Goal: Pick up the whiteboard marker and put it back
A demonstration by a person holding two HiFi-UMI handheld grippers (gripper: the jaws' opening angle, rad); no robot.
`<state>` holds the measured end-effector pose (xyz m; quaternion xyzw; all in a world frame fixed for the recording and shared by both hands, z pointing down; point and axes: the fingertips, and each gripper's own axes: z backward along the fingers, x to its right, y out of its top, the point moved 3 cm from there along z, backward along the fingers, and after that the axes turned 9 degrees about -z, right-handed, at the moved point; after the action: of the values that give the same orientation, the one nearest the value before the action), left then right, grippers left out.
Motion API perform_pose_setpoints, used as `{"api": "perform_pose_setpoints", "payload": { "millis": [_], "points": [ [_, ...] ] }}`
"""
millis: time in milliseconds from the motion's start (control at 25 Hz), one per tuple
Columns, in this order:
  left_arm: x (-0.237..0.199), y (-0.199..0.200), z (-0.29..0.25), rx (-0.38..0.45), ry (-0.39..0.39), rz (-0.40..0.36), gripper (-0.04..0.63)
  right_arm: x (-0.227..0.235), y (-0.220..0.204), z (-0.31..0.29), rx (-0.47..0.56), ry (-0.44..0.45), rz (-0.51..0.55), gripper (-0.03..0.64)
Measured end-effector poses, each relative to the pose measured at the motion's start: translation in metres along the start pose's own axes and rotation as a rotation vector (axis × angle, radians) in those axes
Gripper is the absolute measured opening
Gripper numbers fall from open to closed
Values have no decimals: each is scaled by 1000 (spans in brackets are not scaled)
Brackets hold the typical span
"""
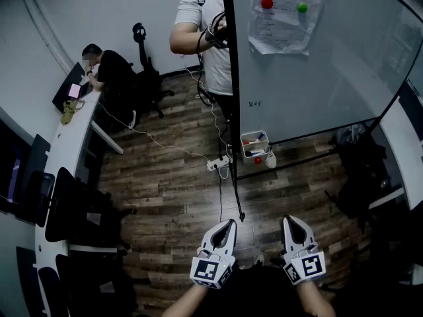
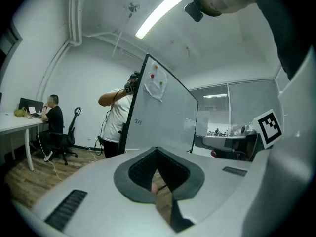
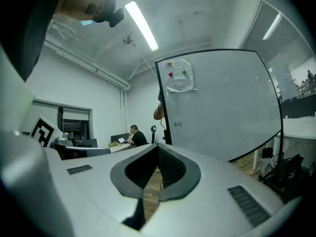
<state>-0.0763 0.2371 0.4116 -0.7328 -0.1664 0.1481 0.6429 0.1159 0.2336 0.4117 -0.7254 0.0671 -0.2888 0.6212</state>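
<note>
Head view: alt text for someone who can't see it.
The left claw and right claw hang closed and empty over a wood floor, facing a whiteboard with a marker tray at its foot. One person stands beside it; a second person sits at a desk.

Power strip point(image 1: 217, 165) on wood floor point(image 1: 165, 187)

nothing legible anywhere. whiteboard point(image 1: 317, 65) has a short handwritten scribble point(image 1: 255, 102) near its lower left edge, too small to read. paper sheet point(image 1: 281, 12) near its top edge has printed lines, too blurry. left cube point(image 1: 211, 270) & right cube point(image 1: 305, 267) show b/w square codes, no letters.
</note>
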Motion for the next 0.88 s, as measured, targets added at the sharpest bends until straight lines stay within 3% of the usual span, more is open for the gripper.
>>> {"api": "perform_pose_setpoints", "payload": {
  "millis": [200, 880],
  "points": [
    [13, -7, -6, 25, -25, -13, 9, 0, 1, -3, 5, -4, 9, 14],
    [-12, -13, 2, 24, -44, -22, 9, -14, -6, -14, 29, -64, -20, 14]
  ]
}}
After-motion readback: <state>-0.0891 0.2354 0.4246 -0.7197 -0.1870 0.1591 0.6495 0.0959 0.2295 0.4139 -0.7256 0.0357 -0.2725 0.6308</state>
